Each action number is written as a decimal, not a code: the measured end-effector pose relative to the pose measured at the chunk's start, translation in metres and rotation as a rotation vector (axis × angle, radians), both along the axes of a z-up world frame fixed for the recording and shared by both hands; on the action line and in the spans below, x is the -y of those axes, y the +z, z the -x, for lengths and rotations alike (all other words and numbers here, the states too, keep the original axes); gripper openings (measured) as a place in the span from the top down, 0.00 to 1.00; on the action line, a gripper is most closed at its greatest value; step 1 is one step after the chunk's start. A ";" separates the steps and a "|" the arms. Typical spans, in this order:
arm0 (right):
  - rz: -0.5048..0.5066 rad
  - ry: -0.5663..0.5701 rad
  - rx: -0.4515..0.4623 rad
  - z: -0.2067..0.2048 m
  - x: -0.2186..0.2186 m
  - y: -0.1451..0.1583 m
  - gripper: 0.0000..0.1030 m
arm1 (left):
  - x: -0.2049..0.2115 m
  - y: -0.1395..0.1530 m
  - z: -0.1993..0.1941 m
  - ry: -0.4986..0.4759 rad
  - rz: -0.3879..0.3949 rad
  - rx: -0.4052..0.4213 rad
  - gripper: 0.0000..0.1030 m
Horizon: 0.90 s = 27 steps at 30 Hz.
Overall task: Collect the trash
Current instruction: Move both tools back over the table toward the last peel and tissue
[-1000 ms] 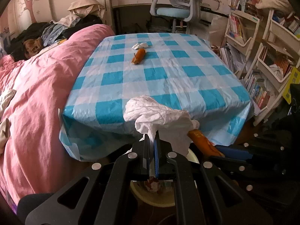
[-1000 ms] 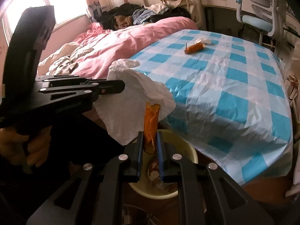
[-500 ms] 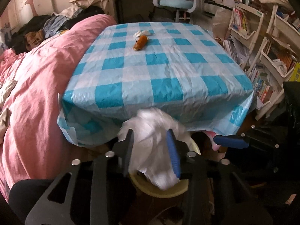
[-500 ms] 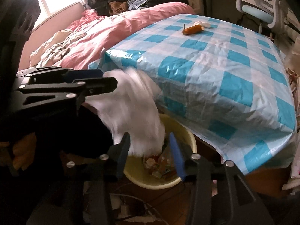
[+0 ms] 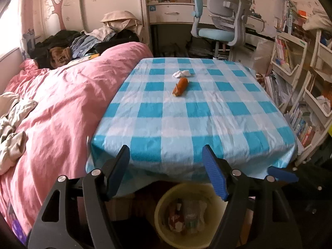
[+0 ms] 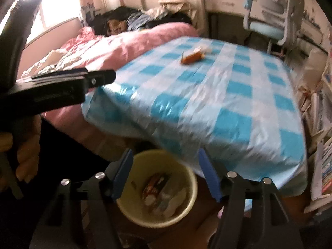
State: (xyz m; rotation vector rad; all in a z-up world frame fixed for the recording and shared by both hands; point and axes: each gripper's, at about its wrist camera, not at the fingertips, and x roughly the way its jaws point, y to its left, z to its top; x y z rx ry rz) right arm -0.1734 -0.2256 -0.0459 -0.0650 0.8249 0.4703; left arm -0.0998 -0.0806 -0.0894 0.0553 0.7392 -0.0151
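Hovering over the round yellow plastic bin (image 6: 157,188), both grippers' jaws are opening empty; next likely targets: far orange wrapper (image 5: 180,86), white crumpled tissue (image 5: 182,73).

The right wrist view is smeared by motion: the small orange wrapper (image 6: 192,57) and crumpled white tissue (image 6: 204,49) on the blue-checked counter (image 6: 228,108) lose their outlines. The round pale-yellow plastic bin (image 5: 160,207) is partly hidden under the counter's cloth and behind gripper arms; its contents cannot be identified.
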 end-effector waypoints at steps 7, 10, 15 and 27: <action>-0.001 -0.040 0.067 -0.026 0.003 0.016 0.33 | 0.000 0.008 -0.035 0.017 -0.015 0.023 0.29; 0.007 -0.042 0.072 -0.042 0.002 0.019 0.33 | -0.001 0.008 -0.052 0.027 -0.008 0.014 0.29; 0.010 -0.038 0.076 -0.057 0.001 0.021 0.33 | 0.002 0.010 -0.074 0.028 -0.011 0.018 0.29; -0.007 -0.045 0.060 -0.094 0.000 0.017 0.33 | 0.020 0.010 -0.112 -0.001 -0.034 0.015 0.28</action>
